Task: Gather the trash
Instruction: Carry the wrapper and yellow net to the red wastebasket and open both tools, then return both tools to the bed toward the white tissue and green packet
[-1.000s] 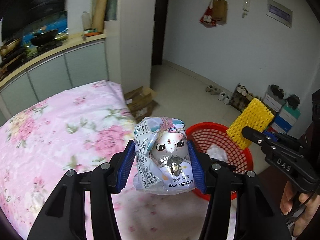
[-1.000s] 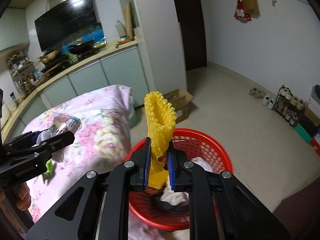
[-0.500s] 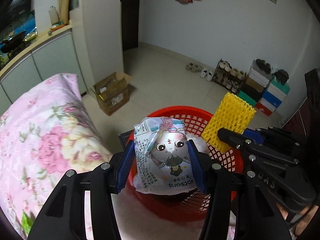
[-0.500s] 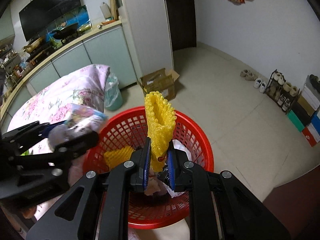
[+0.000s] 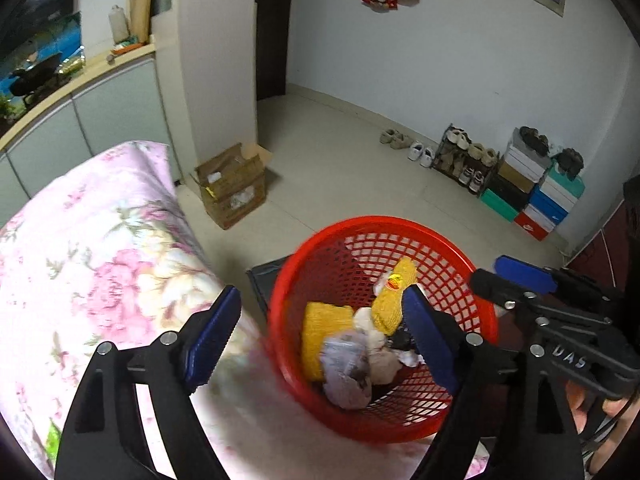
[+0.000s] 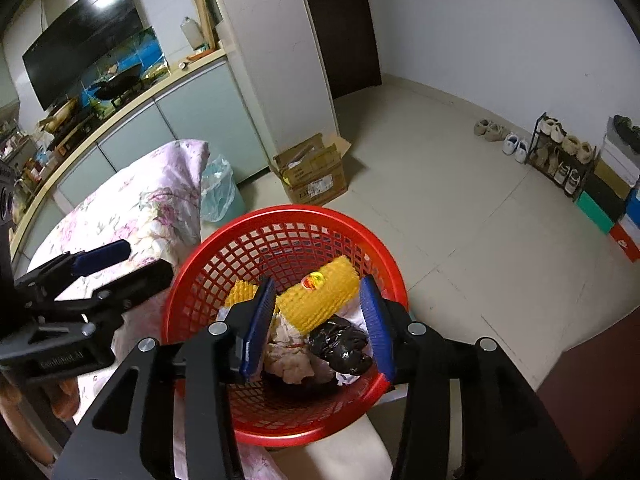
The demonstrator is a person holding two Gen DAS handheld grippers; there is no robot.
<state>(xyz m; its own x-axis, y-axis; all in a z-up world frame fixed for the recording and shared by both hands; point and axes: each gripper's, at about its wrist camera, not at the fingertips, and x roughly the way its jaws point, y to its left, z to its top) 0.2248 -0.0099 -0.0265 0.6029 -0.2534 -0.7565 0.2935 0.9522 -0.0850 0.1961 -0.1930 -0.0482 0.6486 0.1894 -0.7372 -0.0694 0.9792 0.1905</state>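
A red mesh basket (image 5: 356,232) (image 6: 288,216) stands beside the floral bed. Inside lie the silvery snack packet (image 5: 346,372), a yellow foam net (image 5: 394,300) (image 6: 320,296), a second yellow net (image 5: 320,332), crumpled tissue (image 6: 288,348) and a black bag (image 6: 340,344). My left gripper (image 5: 320,336) is open and empty over the basket's near left rim. My right gripper (image 6: 318,324) is open and empty right above the trash; it also shows in the left wrist view (image 5: 516,276).
The bed with a pink floral cover (image 5: 88,256) lies left of the basket. A cardboard box (image 6: 316,176), a bin with a blue liner (image 6: 218,190), a shoe rack (image 6: 560,160) and stacked shoe boxes (image 5: 532,196) stand on the tiled floor.
Both grippers opened. The snack packet dropped from the left gripper and the yellow foam net from the right gripper; both now lie in the basket.
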